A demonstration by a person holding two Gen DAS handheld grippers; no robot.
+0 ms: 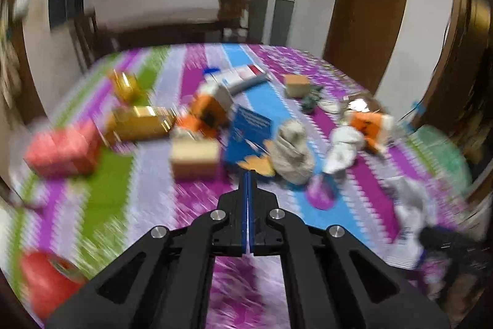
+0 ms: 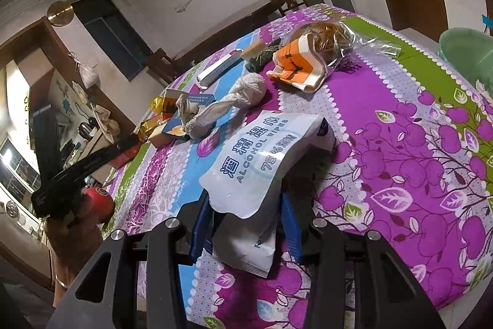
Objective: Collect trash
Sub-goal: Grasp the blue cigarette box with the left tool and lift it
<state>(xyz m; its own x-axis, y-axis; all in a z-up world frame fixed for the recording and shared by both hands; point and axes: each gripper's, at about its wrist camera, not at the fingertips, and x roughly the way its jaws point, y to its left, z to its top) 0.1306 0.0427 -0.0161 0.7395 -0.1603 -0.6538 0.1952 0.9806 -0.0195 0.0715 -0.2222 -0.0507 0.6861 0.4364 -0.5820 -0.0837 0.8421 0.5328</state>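
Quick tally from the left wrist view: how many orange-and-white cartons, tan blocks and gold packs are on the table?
Orange-and-white cartons: 2
Tan blocks: 2
Gold packs: 2
Total: 6

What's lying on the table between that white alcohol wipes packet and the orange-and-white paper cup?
In the right wrist view, a knotted, twisted white cloth lies between the alcohol wipes packet and the crushed orange-and-white cup, on the patterned tablecloth.

Black tool (image 1: 250, 174): blue pads, silver screws; wrist bangle (image 2: 60, 283).
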